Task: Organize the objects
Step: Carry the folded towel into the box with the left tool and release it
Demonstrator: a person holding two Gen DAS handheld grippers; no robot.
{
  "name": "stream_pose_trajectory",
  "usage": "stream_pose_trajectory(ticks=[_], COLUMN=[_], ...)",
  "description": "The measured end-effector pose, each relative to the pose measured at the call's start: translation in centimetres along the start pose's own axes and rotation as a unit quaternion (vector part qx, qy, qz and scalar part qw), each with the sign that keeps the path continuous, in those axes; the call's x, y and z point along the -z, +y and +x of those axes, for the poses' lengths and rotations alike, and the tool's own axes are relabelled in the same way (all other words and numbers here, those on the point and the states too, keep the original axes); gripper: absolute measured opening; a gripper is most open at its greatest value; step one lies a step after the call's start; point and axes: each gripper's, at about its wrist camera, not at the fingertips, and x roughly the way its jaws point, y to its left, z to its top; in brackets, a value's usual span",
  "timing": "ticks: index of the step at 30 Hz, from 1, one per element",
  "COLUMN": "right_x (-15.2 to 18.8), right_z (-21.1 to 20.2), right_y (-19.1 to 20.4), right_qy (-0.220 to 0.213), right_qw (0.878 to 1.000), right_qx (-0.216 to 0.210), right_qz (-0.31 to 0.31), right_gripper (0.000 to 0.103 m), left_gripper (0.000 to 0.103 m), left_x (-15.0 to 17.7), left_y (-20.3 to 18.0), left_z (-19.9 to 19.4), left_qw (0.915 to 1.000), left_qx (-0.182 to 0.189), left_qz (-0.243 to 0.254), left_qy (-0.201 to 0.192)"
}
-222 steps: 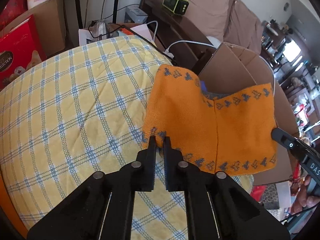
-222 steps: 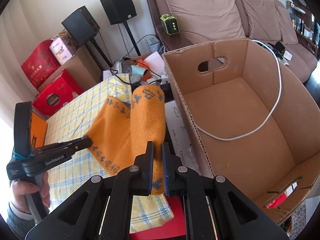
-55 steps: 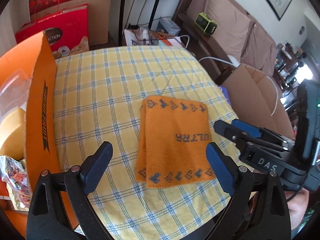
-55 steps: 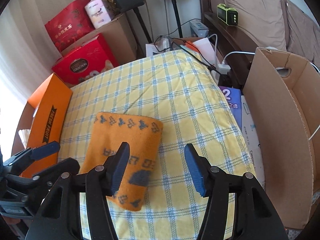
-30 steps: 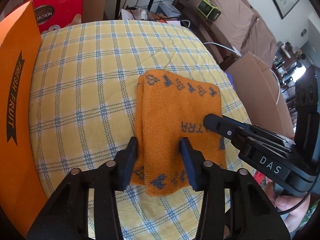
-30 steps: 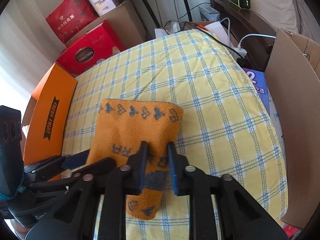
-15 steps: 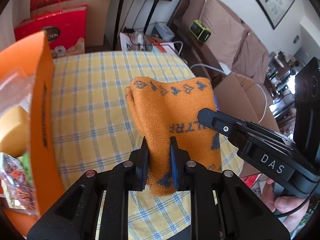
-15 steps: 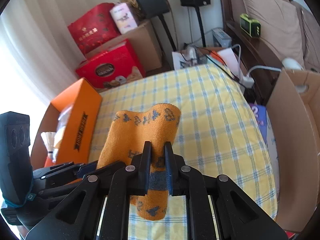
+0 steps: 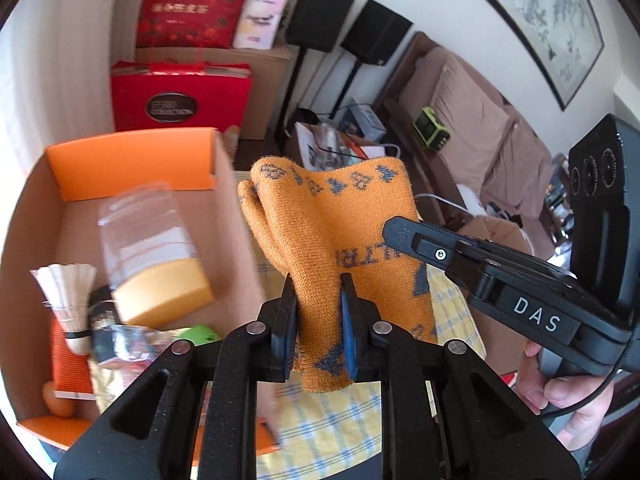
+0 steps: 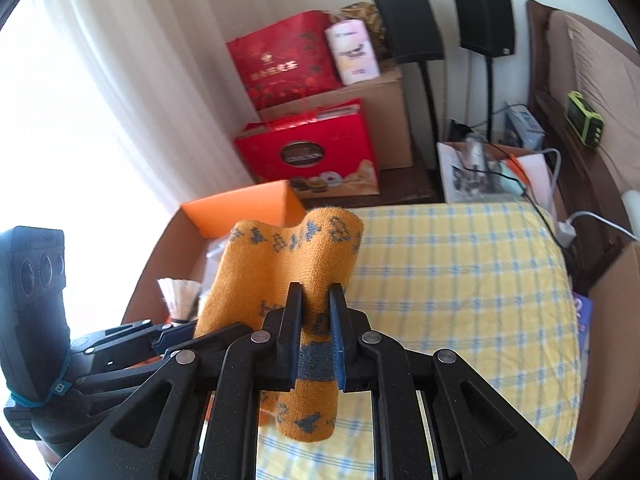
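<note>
The worktop [image 10: 460, 280], under a yellow checked cloth, lies below and ahead of both tools. At its left edge sits an open orange box [image 9: 132, 164] holding a shuttlecock [image 9: 66, 292], a clear tub with a yellow base [image 9: 156, 256] and small clutter. A folded orange knitted cloth [image 9: 332, 232] hangs clear of the worktop, just right of the box opening. The left gripper [image 9: 318, 320] has its jaws closed tight on the cloth's near left edge; the right gripper [image 10: 316, 340] has its jaws clamped on the near right edge. The cloth's long axis runs away from both. Judged: the box lies nearer the left hand, so the carry goes leftward.
</note>
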Motion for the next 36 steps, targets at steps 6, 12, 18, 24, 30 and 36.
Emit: stream_pose_trajectory(ticks=[6,12,18,24,30,36], right_x=[-1.1,-0.5,1.3,2.7,3.5,3.3], right_z=[3.2,6.5,9.1,10.6,11.3,10.2], right_y=[4.3,7.8,9.6,9.6,9.4,9.0], right_qy=[0.025,0.062,0.091,0.104,0.101,0.093], right_qw=[0.999,0.996,0.991,0.99,0.988,0.989], right_qx=[-0.035,-0.053,-0.048,-0.019,0.013,0.008], right_qz=[-0.019,-0.045,-0.08,-0.097,-0.114,-0.114], right_gripper=[0.012,0.012,0.012,0.013,0.023,0.03], left_gripper=[0.017,0.017,0.017,0.019,0.039,0.062], left_x=[0.3,1.9,3.6,4.8,5.9,5.7], left_y=[4.2,8.0,10.3,11.3,11.5,12.0], left_z=[-1.7,-1.9,-1.6,-0.2,0.7,-0.8], left_qw=[0.9994,0.9984,0.9971,0.996,0.9938,0.9946], left_qx=[-0.029,-0.039,-0.045,-0.048,-0.069,-0.072], left_qz=[-0.019,-0.038,-0.05,-0.053,-0.055,-0.064], left_qy=[-0.003,0.016,0.033,0.053,0.067,0.037])
